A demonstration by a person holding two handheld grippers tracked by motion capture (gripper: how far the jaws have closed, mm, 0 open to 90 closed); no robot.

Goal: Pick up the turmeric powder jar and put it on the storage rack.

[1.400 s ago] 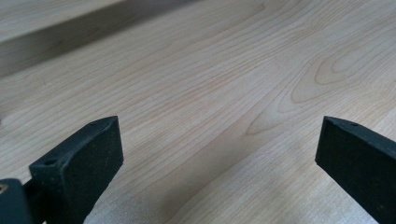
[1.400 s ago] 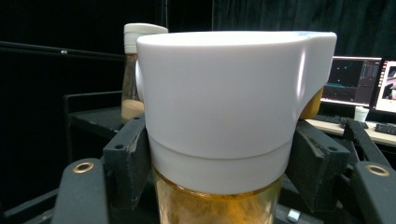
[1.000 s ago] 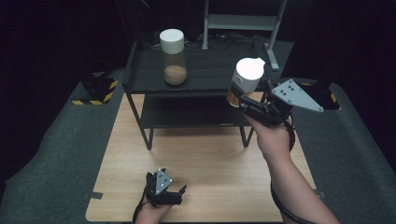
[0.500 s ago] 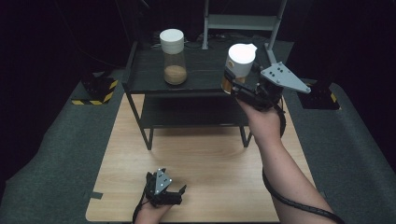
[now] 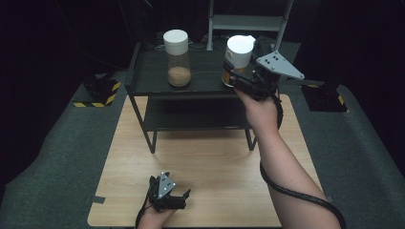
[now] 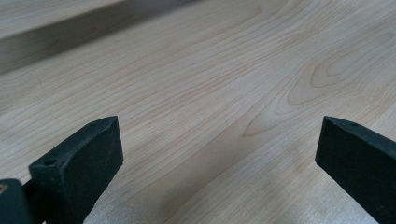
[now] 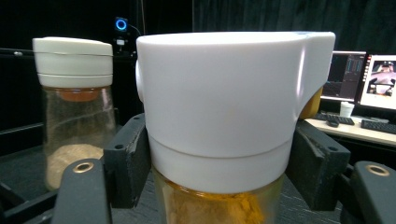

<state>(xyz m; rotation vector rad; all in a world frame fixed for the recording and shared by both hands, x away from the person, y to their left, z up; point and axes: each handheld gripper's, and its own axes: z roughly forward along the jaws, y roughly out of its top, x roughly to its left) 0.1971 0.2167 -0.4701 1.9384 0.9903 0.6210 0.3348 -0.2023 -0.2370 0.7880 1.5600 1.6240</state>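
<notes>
My right gripper (image 5: 232, 76) is shut on a glass jar (image 5: 237, 57) with a white lid and orange powder inside, holding it upright over the right end of the black shelf's top (image 5: 153, 81). In the right gripper view the jaws press on the jar (image 7: 224, 107) just below its lid. A second white-lidded jar (image 5: 177, 59) with tan powder stands on the shelf top to the left, and appears as the second jar (image 7: 74, 107) beside the held one. My left gripper (image 5: 174, 198) rests low on the wooden board (image 5: 215, 162), jaws wide apart around bare wood (image 6: 219, 93).
The black two-tier shelf stands at the far end of the wooden board; its lower tier (image 5: 191, 117) is dark. Grey matting (image 5: 62, 152) surrounds the board. Black-and-yellow striped blocks (image 5: 102, 93) sit at left, and a metal frame (image 5: 248, 21) rises behind the shelf.
My right gripper has carried the orange-powder jar leftward and farther back, over the shelf top and nearer the tan-powder jar. The left gripper has stayed put.
</notes>
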